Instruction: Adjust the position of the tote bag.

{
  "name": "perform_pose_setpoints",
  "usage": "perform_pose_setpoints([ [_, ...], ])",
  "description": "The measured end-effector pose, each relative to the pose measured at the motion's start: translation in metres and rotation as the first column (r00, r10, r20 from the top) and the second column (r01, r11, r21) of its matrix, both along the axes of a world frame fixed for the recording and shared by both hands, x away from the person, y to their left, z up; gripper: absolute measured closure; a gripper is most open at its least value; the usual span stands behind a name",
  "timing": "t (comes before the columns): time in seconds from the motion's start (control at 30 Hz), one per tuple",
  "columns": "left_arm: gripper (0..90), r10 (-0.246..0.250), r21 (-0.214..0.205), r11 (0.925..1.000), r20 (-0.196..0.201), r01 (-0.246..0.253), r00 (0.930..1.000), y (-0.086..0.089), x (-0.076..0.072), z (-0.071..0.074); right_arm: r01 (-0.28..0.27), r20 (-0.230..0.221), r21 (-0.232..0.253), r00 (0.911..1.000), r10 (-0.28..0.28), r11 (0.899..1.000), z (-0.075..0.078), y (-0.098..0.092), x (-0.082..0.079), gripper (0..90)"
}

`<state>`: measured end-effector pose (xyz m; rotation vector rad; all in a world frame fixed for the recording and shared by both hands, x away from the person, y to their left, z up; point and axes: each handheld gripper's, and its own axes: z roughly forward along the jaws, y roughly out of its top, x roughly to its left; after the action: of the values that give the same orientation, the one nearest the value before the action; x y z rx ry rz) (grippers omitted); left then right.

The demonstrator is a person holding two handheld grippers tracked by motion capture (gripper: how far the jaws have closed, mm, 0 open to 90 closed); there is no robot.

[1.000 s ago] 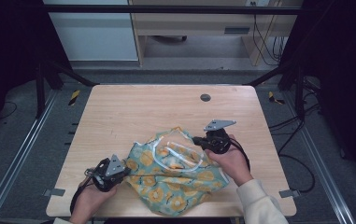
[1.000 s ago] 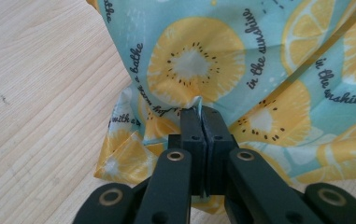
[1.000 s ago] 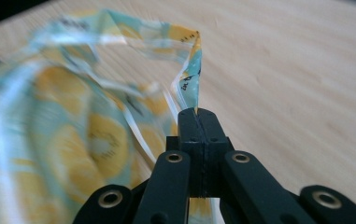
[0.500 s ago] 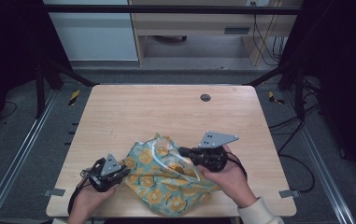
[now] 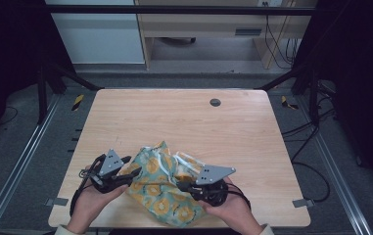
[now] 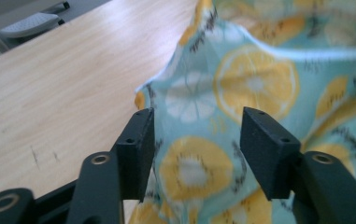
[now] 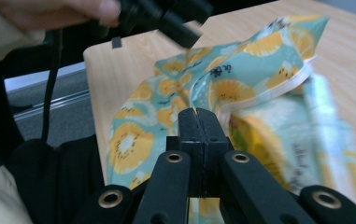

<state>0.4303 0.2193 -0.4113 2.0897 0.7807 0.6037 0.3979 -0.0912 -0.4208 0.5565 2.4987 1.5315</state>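
Observation:
A teal cloth bag (image 5: 160, 192) printed with yellow citrus slices lies crumpled near the table's front edge. Its white-edged rim (image 7: 278, 86) stands up, with a clear plastic piece beside it. My right gripper (image 5: 180, 186) comes in from the right and is shut on a fold of the cloth (image 7: 255, 60), the jaws pressed together (image 7: 198, 114). My left gripper (image 5: 128, 178) hovers at the bag's left side. Its jaws have just been opening and stand apart (image 6: 194, 135), with the fabric (image 6: 255, 84) showing in the gap but not pinched.
The light wooden table (image 5: 174, 117) has a round dark grommet (image 5: 215, 102) at the back. The left gripper (image 7: 166, 16) and a hand show at the top of the right gripper view. Dark floor and metal rails flank the table.
The right gripper has moved left, dragging its fold of cloth across the bag. The left gripper has risen slightly and its jaws have parted, releasing the cloth.

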Motion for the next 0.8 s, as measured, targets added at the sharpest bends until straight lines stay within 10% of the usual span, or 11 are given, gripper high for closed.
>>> perform_pose_setpoints([
  [0.47,32.1,-0.053,-0.067,0.9963,0.009,0.053,0.9986,-0.044,0.023,0.039,-0.035,-0.021,-0.097,0.9992,0.033,0.995,-0.024,0.013,-0.004,90.0],
  [0.8,27.0,-0.093,-0.014,0.9957,-0.074,0.092,0.9929,-0.068,0.040,0.028,-0.054,-0.027,-0.122,0.9983,0.052,0.991,-0.030,0.017,-0.006,90.0],
])
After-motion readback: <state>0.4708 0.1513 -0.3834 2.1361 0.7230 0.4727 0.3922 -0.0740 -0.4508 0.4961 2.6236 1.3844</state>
